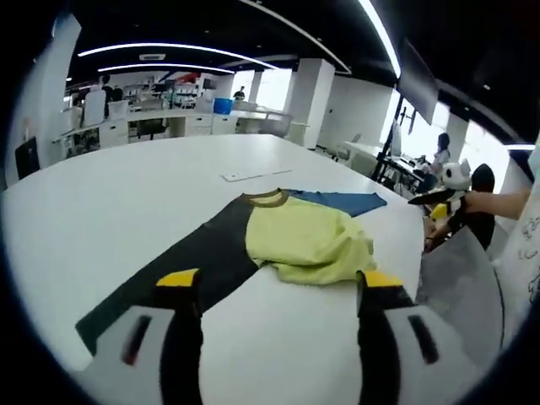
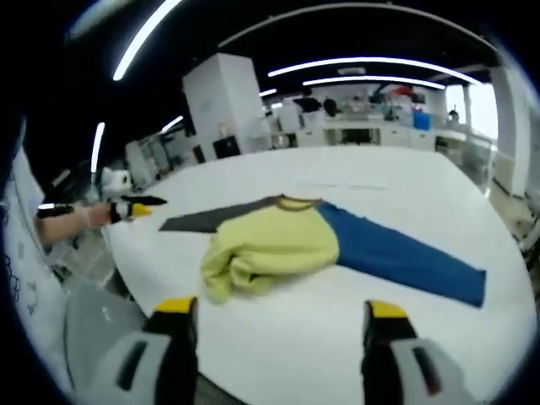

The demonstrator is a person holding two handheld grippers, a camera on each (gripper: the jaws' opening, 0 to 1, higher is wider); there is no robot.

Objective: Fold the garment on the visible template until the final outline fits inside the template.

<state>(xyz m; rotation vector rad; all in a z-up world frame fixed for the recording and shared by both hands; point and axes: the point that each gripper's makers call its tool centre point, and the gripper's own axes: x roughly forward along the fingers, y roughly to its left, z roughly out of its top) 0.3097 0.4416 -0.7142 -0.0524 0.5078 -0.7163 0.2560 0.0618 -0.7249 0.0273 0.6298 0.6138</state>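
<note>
A garment lies bunched on the white table (image 1: 110,202). Its yellow-green body (image 1: 305,240) is crumpled over the middle, under a brown collar (image 1: 263,197). A black sleeve (image 1: 181,266) runs toward me and a blue sleeve (image 1: 342,202) points away to the right. My left gripper (image 1: 280,283) hovers open just short of the yellow heap, nothing between its yellow-tipped jaws. In the right gripper view the yellow body (image 2: 270,245), blue sleeve (image 2: 405,257) and black sleeve (image 2: 201,221) lie ahead of my open right gripper (image 2: 280,308). The left gripper (image 2: 139,206) shows off the table's left edge in a hand.
A thin flat white sheet (image 1: 253,175) lies on the table beyond the collar. The right gripper (image 1: 432,202) is held off the table's right edge. A grey surface (image 1: 460,274) sits beside that edge. Desks, pillars and a seated person (image 1: 440,152) stand far behind.
</note>
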